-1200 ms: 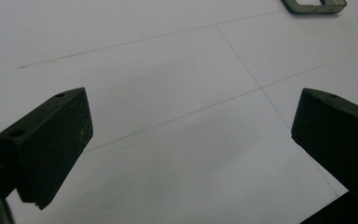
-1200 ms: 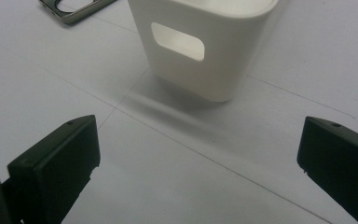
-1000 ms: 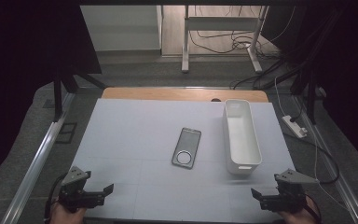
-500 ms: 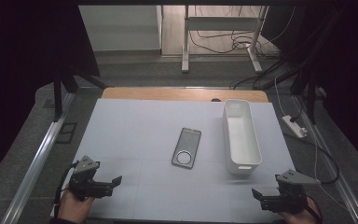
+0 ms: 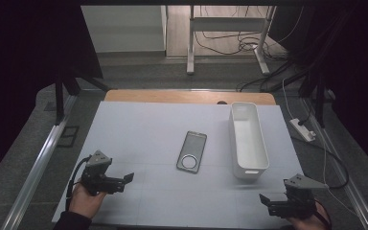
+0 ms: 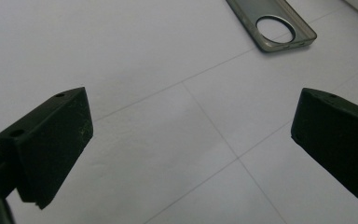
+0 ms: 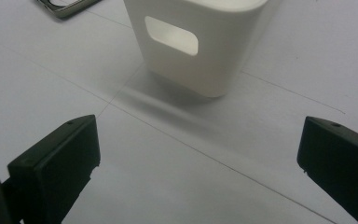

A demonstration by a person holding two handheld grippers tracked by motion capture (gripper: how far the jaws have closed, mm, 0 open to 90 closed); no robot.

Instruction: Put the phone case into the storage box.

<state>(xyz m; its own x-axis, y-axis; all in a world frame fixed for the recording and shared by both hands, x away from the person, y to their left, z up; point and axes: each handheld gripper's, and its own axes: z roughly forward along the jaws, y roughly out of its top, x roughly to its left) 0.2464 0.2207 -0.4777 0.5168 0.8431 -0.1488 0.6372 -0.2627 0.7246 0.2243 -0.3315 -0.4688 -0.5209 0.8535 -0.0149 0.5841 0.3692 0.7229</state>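
- Change since earlier frames: the left gripper [image 5: 124, 180] has travelled up and inward from the near left corner of the table [image 5: 139, 129], closing part of the gap to the phone case [image 5: 191, 151]; the right gripper [image 5: 268, 201] sits where it was, and case and bin have not shifted.
- Left gripper: jaws spread wide, nothing between them, held over bare white table surface. In the left gripper view the near end of the phone case [image 6: 272, 25] lies ahead and to the right of the jaws, apart from them.
- Right gripper: jaws likewise spread and empty, low at the near right edge. In the right gripper view the white bin [image 7: 191, 39] stands just ahead of the jaws, its end wall with the handle cut-out facing them; a corner of the case lies farther off, ahead and left.
- Phone case: dark, translucent, flat on the table, ahead and to the right of the left gripper, just left of the bin [image 5: 248, 139] without touching it.
- Orientation: long axis runs near to far, slightly tilted rightward at the far end; the round camera opening sits at the near end, towards the person. The bin's long axis runs roughly parallel.
- Progress: judged early. The approach to the case is under way; no contact, no grasp, no lift. The bin appears empty. Reaching, gripping and presumably placing all remain.
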